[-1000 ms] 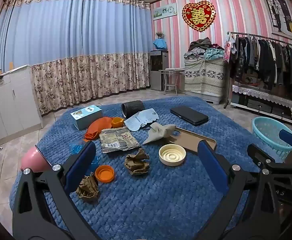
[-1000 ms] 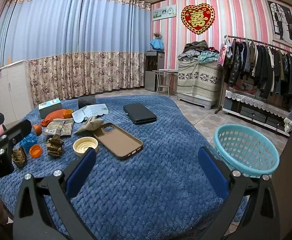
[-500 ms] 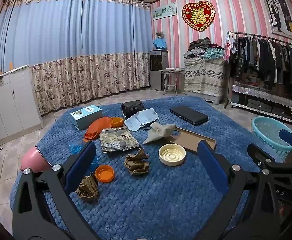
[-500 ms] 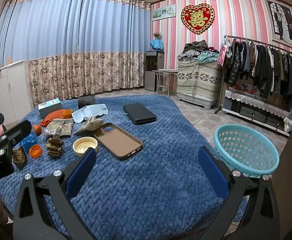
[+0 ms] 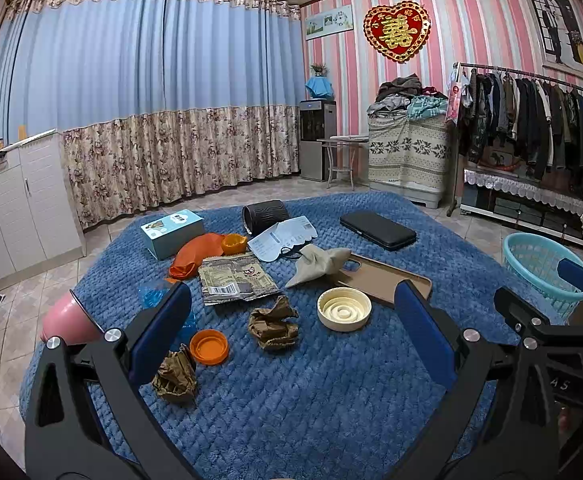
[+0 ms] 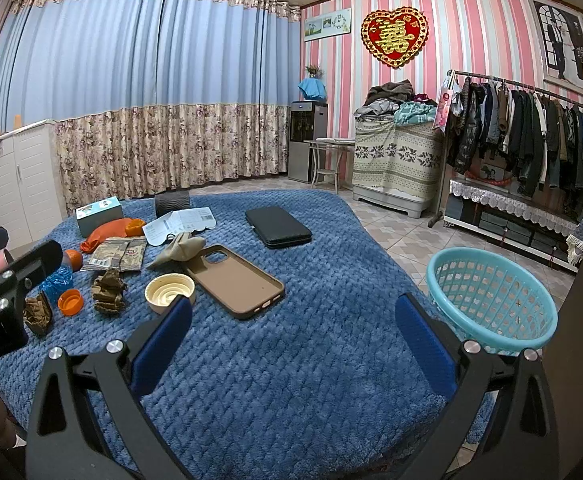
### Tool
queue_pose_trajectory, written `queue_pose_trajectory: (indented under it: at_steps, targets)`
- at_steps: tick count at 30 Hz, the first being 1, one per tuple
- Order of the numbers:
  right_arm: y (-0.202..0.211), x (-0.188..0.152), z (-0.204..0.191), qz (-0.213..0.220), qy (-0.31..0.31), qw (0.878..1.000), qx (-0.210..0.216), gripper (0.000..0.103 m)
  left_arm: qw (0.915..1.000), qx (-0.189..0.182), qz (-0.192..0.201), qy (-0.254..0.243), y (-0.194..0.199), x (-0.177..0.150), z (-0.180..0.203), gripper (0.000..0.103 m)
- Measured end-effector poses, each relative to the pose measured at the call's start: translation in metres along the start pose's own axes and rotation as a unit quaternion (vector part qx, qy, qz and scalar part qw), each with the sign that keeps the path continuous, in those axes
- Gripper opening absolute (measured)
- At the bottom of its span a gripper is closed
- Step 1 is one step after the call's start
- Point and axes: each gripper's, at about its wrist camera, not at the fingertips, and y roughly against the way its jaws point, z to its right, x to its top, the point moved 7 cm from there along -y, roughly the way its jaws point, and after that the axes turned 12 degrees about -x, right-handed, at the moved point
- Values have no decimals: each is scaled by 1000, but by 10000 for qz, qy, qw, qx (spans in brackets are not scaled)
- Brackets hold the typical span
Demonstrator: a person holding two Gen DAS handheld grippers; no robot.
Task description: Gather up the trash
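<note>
Hovering above a blue blanket, the left gripper [image 5: 291, 320] and right gripper [image 6: 291, 336] are held with fingers apart, empty. Crumpled paper [image 5: 273, 324] lies ahead; the phone case [image 6: 235, 280] nearby could be mistaken for trash bound for the basket [image 6: 491, 292].

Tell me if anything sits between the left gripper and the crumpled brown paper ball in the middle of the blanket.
Nothing visible does. The left gripper is open, and the crumpled paper ball lies on the blanket between its fingers.
</note>
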Motion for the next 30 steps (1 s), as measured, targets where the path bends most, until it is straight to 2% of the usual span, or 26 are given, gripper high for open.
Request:
queue_pose_trajectory:
  at_steps: [30]
  targets:
    - [-1, -1, 0, -6, 2, 10000, -1, 99, 10000, -3, -9, -13, 0, 0, 1, 98]
